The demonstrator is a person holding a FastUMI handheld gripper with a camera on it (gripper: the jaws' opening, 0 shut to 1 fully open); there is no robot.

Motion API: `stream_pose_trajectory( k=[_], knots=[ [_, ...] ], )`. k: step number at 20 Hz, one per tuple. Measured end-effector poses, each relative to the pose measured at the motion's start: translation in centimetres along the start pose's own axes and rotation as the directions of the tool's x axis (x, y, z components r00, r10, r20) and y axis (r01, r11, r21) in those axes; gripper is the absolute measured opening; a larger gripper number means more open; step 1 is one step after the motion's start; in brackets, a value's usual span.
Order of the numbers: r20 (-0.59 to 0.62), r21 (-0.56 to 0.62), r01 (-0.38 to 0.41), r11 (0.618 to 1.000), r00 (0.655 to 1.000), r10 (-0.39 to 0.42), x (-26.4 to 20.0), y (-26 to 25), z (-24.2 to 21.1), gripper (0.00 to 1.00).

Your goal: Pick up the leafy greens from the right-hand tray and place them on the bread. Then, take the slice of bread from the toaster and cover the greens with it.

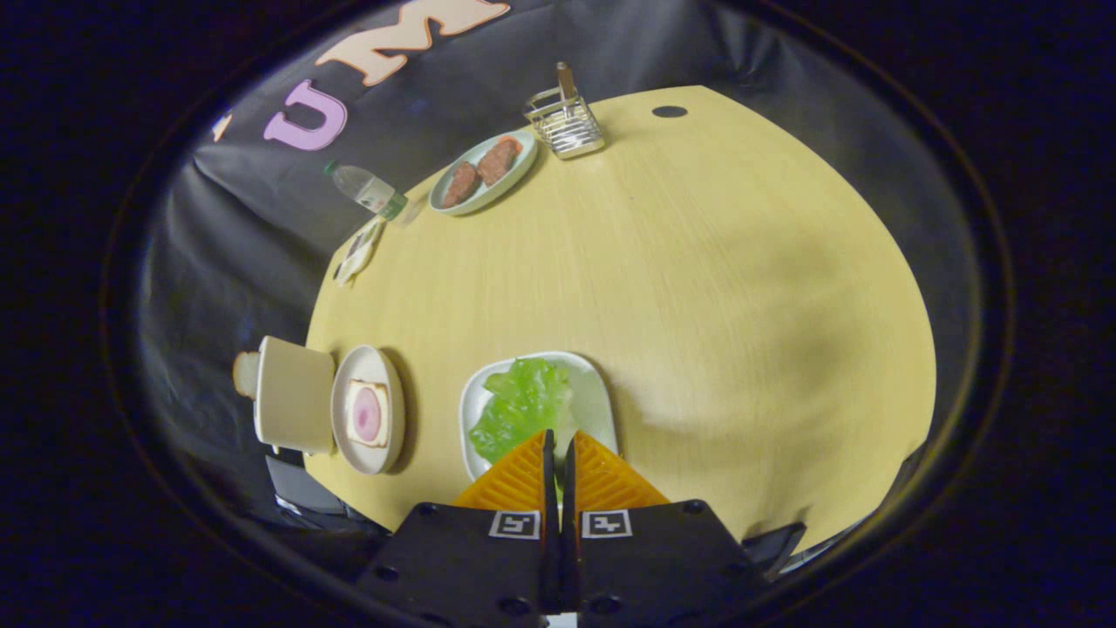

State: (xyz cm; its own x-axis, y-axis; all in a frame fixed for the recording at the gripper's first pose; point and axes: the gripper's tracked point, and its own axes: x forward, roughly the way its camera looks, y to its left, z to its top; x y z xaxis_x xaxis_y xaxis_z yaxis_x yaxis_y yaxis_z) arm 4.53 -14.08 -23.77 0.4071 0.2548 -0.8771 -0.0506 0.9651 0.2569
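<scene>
Hovering with fingers pressed together, the gripper (pixel 559 436) overlaps the tray (pixel 595 392) of leafy greens (pixel 521 406). Beside it, a plate (pixel 388 392) holds bread (pixel 367 413), with the toaster (pixel 293 394) at the table (pixel 697 288) edge.

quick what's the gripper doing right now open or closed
Gripper: closed, fingers together over the leafy greens on their tray; whether a leaf is pinched cannot be told.
</scene>
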Motion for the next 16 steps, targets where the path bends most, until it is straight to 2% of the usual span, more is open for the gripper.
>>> stream_pose_trajectory(
  k=[8, 16],
  knots=[
    [0.076, -0.064, -0.106, 0.992, 0.991, 0.111, -4.0, 8.9, -0.9, 0.04],
    [0.078, -0.12, -0.312, 0.943, 0.944, 0.322, -4.8, 22.7, -2.8, 0.04]
  ],
)
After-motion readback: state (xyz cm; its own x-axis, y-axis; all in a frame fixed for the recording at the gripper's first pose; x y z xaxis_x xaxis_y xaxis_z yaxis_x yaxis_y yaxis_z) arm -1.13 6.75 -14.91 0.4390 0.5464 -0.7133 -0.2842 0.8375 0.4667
